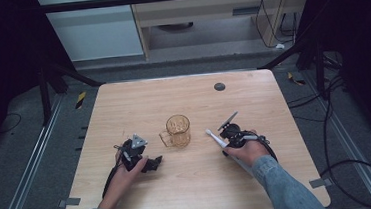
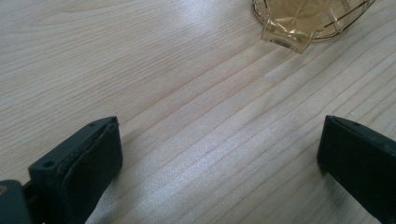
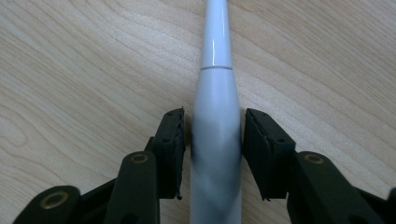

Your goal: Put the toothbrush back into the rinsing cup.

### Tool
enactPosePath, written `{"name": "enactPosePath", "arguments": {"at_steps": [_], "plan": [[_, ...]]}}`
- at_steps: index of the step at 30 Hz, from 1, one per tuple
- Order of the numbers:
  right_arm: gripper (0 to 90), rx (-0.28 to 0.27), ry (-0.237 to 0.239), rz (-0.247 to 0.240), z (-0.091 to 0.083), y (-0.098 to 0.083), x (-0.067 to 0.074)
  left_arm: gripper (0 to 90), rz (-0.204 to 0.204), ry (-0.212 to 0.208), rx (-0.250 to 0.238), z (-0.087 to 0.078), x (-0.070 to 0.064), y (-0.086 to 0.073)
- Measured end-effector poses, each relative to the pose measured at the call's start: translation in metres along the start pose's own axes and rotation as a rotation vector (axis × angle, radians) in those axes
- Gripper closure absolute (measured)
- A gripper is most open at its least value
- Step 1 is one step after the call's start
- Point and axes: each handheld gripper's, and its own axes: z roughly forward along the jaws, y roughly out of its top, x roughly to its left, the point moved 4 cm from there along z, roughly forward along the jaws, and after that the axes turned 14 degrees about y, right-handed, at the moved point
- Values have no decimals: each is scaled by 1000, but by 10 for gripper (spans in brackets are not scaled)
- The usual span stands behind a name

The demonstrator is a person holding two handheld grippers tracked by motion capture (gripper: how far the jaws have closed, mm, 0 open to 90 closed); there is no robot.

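A white, slender brush-like handle (image 1: 211,134) lies on the wooden table (image 1: 138,103), right of an amber glass mug (image 1: 178,130). My right gripper (image 1: 222,141) straddles that handle; in the right gripper view the white handle (image 3: 215,88) runs up between the jaws of the right gripper (image 3: 214,122), whose pads stand a hair off its sides, so it is open. My left gripper (image 1: 154,163) rests low on the table left of the mug, and the left gripper (image 2: 219,158) is wide open over bare wood. The mug (image 2: 303,18) and its handle are ahead at the top right of the left gripper view.
A small dark round disc (image 1: 219,87) sits in the table's far side. The table's edges drop to grey floor with rails, cables and black frame legs around it.
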Motion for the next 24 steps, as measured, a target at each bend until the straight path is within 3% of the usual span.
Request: {"name": "enactPosePath", "arguments": {"at_steps": [3,10,24], "plan": [[660,3,0,0,0,1,1,0,0,0,0,0,0,0],[668,9,11,-2,-2,1,0,0,0,0,0,0,0,0],[671,-21,20,5,-27,9,-5,0,0,0,0,0,0,0]]}}
